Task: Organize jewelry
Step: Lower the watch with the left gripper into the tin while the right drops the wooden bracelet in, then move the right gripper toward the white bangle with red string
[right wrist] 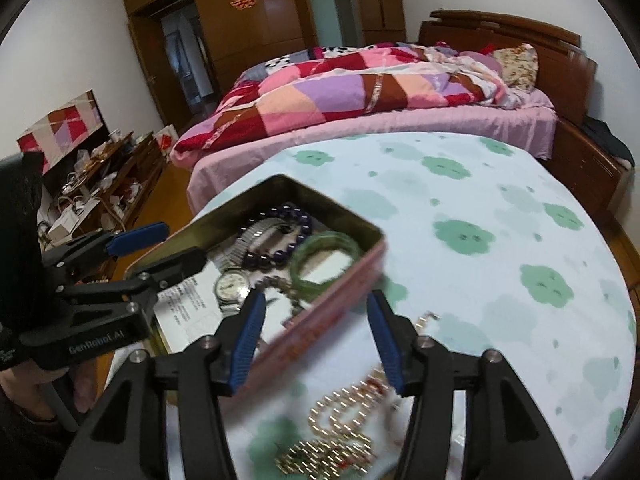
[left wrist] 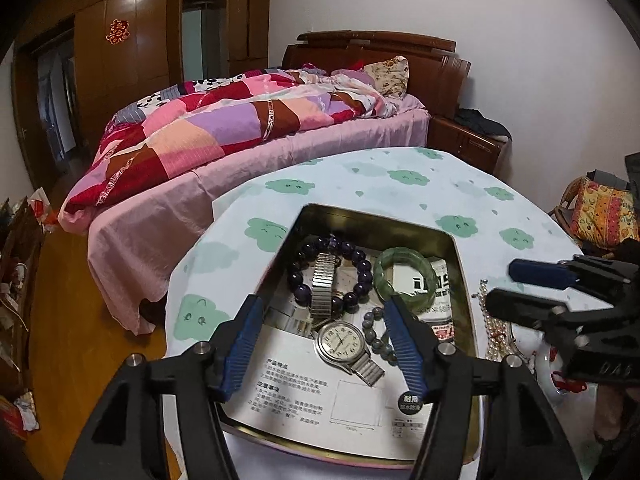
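Note:
An open metal tin stands on the table. It holds a silver watch, a dark purple bead bracelet, a green jade bangle, a grey bead bracelet and printed leaflets. My left gripper is open and empty just above the tin. My right gripper is open and empty, over the tin's right wall. A pearl necklace lies on the table right of the tin.
The round table carries a pale cloth with green cloud prints. A bed with a patchwork quilt stands close behind it. A cluttered low cabinet is at the left. A chair with a patterned cushion is at the right.

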`<state>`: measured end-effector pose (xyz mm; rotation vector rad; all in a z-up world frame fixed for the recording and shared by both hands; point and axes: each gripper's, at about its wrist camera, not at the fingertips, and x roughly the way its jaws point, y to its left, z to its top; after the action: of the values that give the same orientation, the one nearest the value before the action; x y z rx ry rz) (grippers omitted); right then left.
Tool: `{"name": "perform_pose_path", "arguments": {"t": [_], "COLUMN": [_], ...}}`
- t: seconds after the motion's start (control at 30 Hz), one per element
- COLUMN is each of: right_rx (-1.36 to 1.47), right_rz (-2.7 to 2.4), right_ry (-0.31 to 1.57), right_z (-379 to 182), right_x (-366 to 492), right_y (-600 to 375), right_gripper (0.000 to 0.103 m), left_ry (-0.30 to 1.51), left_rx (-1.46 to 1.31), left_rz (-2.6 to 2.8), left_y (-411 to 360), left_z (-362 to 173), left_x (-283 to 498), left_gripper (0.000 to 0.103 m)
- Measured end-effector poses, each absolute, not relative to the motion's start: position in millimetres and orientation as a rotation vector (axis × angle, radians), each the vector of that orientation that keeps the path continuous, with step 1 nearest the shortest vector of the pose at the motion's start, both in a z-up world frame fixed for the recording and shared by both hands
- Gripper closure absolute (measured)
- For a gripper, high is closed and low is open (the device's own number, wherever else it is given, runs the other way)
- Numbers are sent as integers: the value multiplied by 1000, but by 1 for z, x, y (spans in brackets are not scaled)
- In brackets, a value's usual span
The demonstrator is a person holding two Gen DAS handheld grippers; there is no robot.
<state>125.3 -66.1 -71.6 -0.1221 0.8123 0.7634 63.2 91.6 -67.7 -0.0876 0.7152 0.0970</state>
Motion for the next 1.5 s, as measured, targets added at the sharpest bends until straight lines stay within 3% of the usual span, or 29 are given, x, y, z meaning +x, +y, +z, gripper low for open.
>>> {"name": "perform_pose_path", "arguments": {"t": [0.2,0.63,0.8,0.93,1.13,1.23,1.3,1.5], "right_rx": [-88,-51,-67,-91,-100,-114,-108,-36], "right_rz": [669,532,547,556,548,548,552,545], "right_ry": [813,874,889,897,933,931,929,903], "right_z": [-72,-100,-108,-113,-126,-128,-128,-123], "right_x": [123,101,97,97,104,104,103,104], "right_y": [-111,-184,-184,-179,-175,-172,-172,-184], "right_gripper": [41,41,60,62,80,81,88,89], "left_ry": [720,722,733,736,744,744,742,739], "left_rx": [-90,-17,24,32,27,19,19,48], "left_rz": [90,-10,-37,-47,-53,-59,-65,-110], "left_y": [80,16,-5,-10,-11,-11,-13,-23], "left_z": [-65,-62,-64,-64,-67,-66,-66,-65], "left_x": [59,41,34,32,33,33,34,36], "left_gripper": [40,40,40,40,40,40,40,40]}}
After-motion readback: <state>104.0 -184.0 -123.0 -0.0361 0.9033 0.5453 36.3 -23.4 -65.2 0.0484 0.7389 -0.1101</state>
